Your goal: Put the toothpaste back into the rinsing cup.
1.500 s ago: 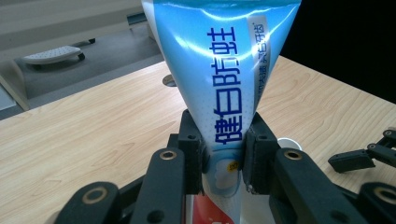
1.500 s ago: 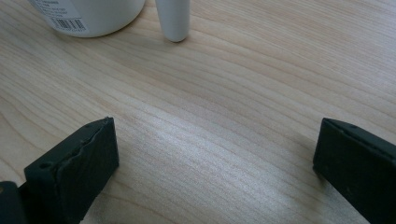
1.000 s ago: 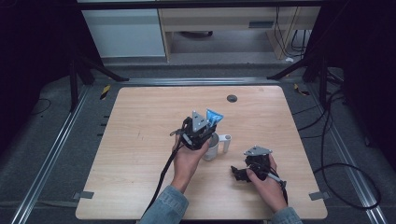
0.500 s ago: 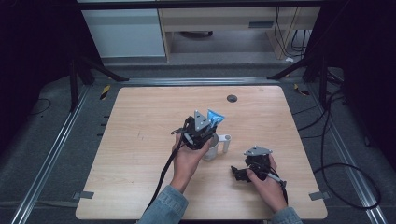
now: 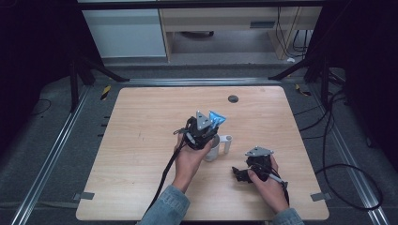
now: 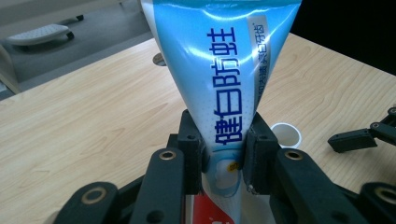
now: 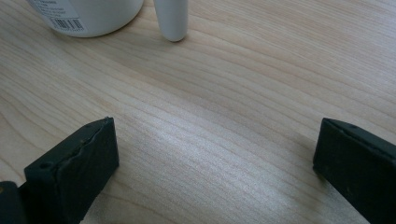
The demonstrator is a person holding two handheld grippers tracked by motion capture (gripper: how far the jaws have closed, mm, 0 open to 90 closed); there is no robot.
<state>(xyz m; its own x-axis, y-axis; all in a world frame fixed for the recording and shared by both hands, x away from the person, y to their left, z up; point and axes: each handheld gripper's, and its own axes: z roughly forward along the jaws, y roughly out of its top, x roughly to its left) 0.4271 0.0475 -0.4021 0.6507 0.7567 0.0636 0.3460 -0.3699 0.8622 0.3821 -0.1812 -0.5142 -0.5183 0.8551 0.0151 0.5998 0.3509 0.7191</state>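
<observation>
Pale wood grain runs across the tabletop [image 5: 141, 140] that I am working over, with dark floor and metal rails around it. Nearest to me, at the right, my right gripper [image 5: 244, 174] rests low on the wood, a grey three-cornered plate on top; in the right gripper view its jaws stand spread wide with bare wood between them, pinching nothing. Just beyond them in that view I see the foot of a white cup [image 7: 88, 16] with a barcode label and, beside it, the lower end of its white handle [image 7: 172, 18]. A little farther and to the left, my left gripper [image 5: 206, 123] is held above that cup [image 5: 213, 149], its cable trailing back along my forearm. Its jaws are pinching a blue and white toothpaste tube [image 6: 224, 79] by its narrow lower part, the pads pressed on either side; the tube rises upright from the grip and widens to its flat crimped end, blue characters printed down its face. From above the tube [image 5: 217, 118] shows as a blue tip at the gripper's far right edge, over the cup. Farther still, near the far edge of the tabletop, sits a small dark round grommet [image 5: 233, 99], well apart from everything else.
</observation>
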